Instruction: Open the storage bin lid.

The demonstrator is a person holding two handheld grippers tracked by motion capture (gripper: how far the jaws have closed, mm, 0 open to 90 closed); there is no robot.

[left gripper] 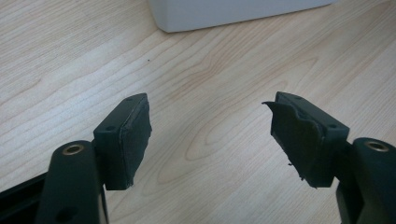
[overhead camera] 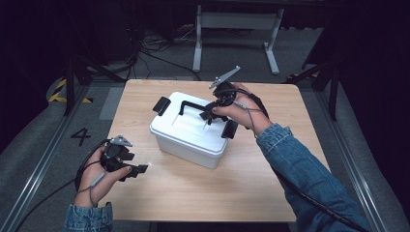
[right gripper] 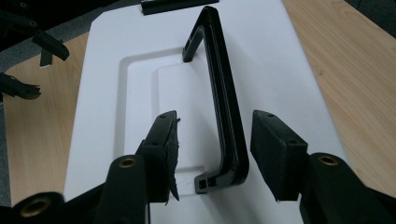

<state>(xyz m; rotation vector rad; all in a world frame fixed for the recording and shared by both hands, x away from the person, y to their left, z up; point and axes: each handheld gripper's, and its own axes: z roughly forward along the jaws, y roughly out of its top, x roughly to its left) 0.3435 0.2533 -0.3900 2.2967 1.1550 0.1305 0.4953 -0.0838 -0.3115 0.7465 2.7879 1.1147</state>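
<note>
Looking from the left side first, I see my left gripper (overhead camera: 140, 168) low over the wooden table (overhead camera: 193, 193), near the front left corner. Its jaws are wide apart and hold nothing. In the left gripper view there is just bare wood between the two pads (left gripper: 135, 135), and a corner of the white box (left gripper: 224, 14) sits a little way ahead.

Next comes the white box (overhead camera: 186, 137) itself. It sits in the middle of the table, turned a bit. Its lid is on. A black clip (overhead camera: 161, 105) sticks up at its left end and another clip (overhead camera: 229, 129) is at its right end.

On top is the black handle (overhead camera: 193, 105), standing up. My right gripper (overhead camera: 209, 113) is right at its near end. In the right gripper view the handle (right gripper: 224, 102) runs between the two open jaws, and the jaws are not squeezing it yet.

So I think the job is only starting. The reach is done. I guess what is left is to pinch the handle and then lift or move the box.
</note>
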